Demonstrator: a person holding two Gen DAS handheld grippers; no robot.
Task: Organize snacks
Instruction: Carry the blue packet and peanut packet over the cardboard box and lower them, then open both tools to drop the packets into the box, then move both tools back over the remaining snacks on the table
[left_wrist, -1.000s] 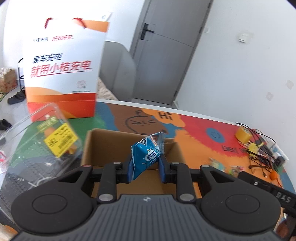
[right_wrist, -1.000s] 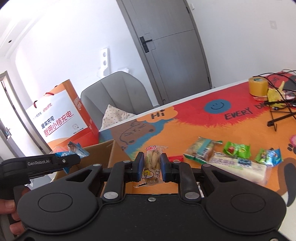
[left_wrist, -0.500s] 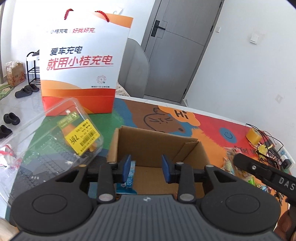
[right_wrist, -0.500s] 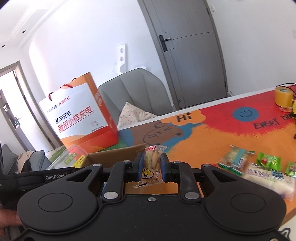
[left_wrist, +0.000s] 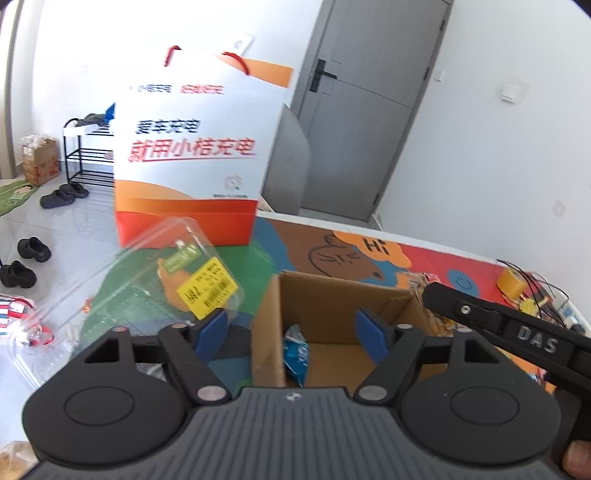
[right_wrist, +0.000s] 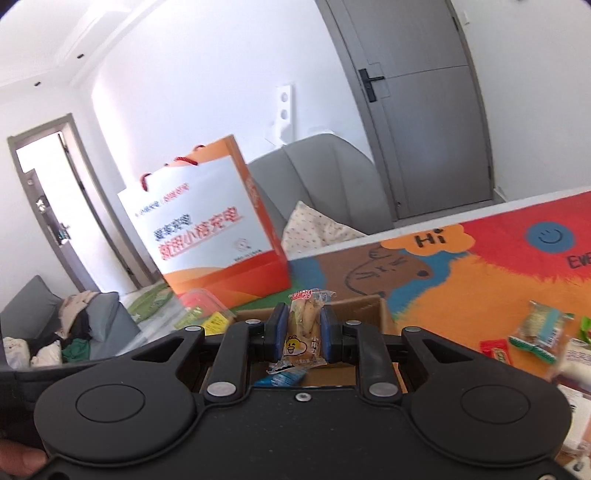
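yellow snack packet (right_wrist: 302, 329): clamped upright between the blue pads of the right gripper (right_wrist: 301, 332), cartoon face on its lower half, crimped top sticking up above the fingertips
right gripper: closed down tight on the yellow snack packet, held over the cardboard box (right_wrist: 364, 308)
blue snack packet (left_wrist: 295, 352): lying inside the cardboard box (left_wrist: 332, 310), against the near-left wall, just ahead of the left gripper (left_wrist: 293, 332); seen also below the right gripper's fingertips (right_wrist: 284, 376)
left gripper: spread wide, nothing between the blue pads (left_wrist: 212, 328), straddling the left wall of the box
cardboard box: open-topped, directly ahead of both grippers, resting on the colourful cartoon mat (left_wrist: 436, 266)
loose snacks (right_wrist: 539, 330): green, red and white packets scattered on the mat, off to the right of the right gripper
clear plastic clamshell (left_wrist: 147, 273): left of the box, ahead-left of the left gripper, yellow label on its lid
orange and white paper bag (left_wrist: 195, 155): standing upright beyond the clamshell, far-left of the box, red cord handles
grey chair (right_wrist: 325, 184): behind the table edge, beyond the bag
yellow tape roll (left_wrist: 511, 282): far right of the left gripper, among wires
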